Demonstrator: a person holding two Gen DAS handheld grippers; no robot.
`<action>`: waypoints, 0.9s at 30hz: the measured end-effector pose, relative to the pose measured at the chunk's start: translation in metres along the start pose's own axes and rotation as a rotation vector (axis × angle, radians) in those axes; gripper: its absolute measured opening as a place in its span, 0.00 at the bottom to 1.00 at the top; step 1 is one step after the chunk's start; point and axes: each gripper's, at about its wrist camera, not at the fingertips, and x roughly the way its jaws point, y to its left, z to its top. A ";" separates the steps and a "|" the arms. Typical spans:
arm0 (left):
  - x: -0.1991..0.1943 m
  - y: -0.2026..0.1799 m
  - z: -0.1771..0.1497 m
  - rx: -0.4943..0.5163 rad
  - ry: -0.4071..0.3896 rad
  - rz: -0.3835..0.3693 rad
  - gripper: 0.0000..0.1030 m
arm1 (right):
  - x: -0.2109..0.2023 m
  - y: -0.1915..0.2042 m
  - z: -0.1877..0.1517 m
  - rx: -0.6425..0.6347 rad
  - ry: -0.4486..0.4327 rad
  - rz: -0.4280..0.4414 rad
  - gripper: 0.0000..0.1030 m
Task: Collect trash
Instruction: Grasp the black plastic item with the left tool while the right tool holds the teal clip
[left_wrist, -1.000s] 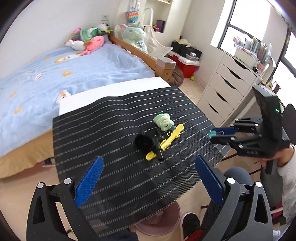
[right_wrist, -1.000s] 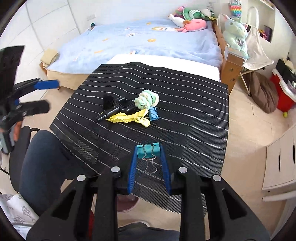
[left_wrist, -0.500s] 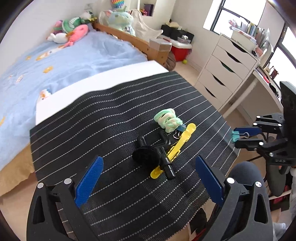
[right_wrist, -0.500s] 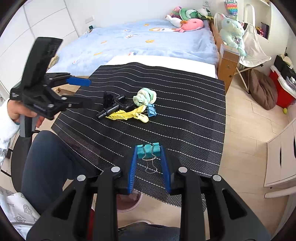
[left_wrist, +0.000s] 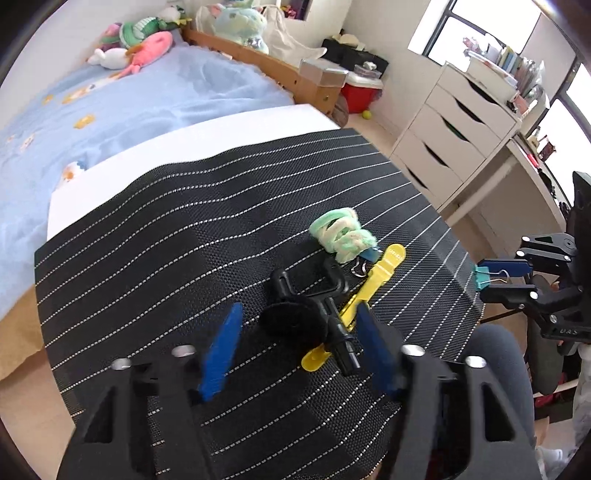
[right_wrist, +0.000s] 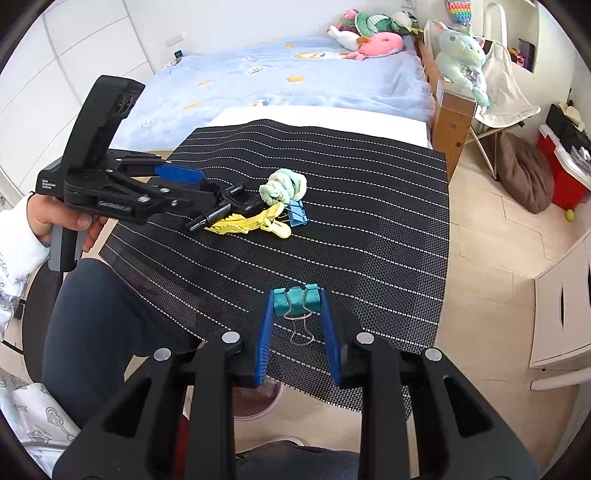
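left claw (left_wrist: 295, 343) closing around the black part (left_wrist: 295, 317), just this side of the yellow clip (left_wrist: 369, 291); centre it, squeeze squarely; right claw (right_wrist: 297, 325) grips a teal clip (right_wrist: 295, 300).

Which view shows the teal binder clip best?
The right wrist view: the teal binder clip sits close and centred, clamped between the right gripper pads, wire handles visible. The left wrist view shows it small and side-on at the right edge.

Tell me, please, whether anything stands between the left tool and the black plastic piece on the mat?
Nothing visible does. The left tool, its jaws closing, already flanks the black plastic piece on the striped mat; only the yellow clip lies beneath it.
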 end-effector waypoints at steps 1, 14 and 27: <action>0.001 0.001 0.000 -0.004 0.005 0.004 0.47 | 0.001 0.000 0.000 0.000 0.001 0.000 0.24; -0.008 0.002 0.000 -0.030 -0.021 0.030 0.25 | -0.001 0.001 0.001 0.007 -0.016 0.000 0.24; -0.064 -0.018 -0.018 -0.004 -0.106 0.079 0.25 | -0.019 0.021 0.006 -0.028 -0.065 0.006 0.24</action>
